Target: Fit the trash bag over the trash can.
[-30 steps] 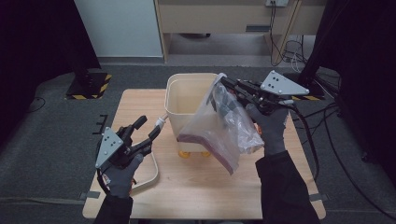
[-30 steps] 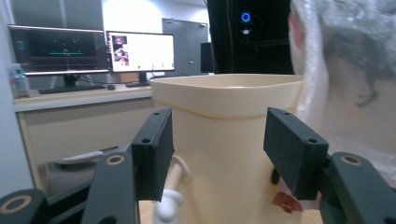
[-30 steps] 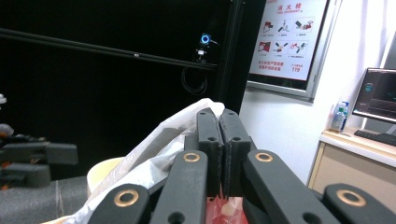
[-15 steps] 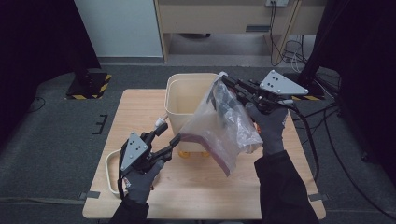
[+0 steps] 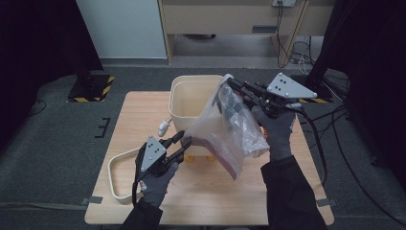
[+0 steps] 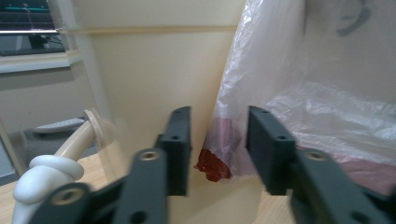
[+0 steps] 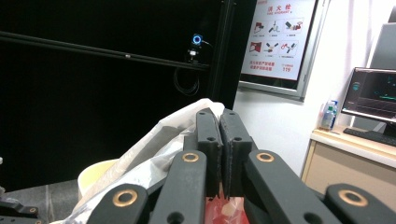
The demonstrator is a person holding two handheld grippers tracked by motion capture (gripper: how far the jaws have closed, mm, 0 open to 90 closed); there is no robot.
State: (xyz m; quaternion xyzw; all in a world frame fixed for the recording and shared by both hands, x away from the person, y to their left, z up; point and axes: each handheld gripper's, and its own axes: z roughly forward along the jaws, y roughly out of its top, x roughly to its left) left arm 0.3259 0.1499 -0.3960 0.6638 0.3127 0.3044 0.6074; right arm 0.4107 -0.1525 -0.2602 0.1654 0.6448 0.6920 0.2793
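Right gripper (image 5: 229,82) clamped on clear plastic bag (image 5: 230,129) top, held above the surface (image 5: 139,115); left gripper (image 5: 186,140) parted, empty, at bag's red lower corner beside cream bin (image 5: 191,98).

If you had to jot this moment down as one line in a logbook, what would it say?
right gripper: shut on plastic bag, held up by bin | left gripper: open, jaws either side of bag's lower corner | table: wood
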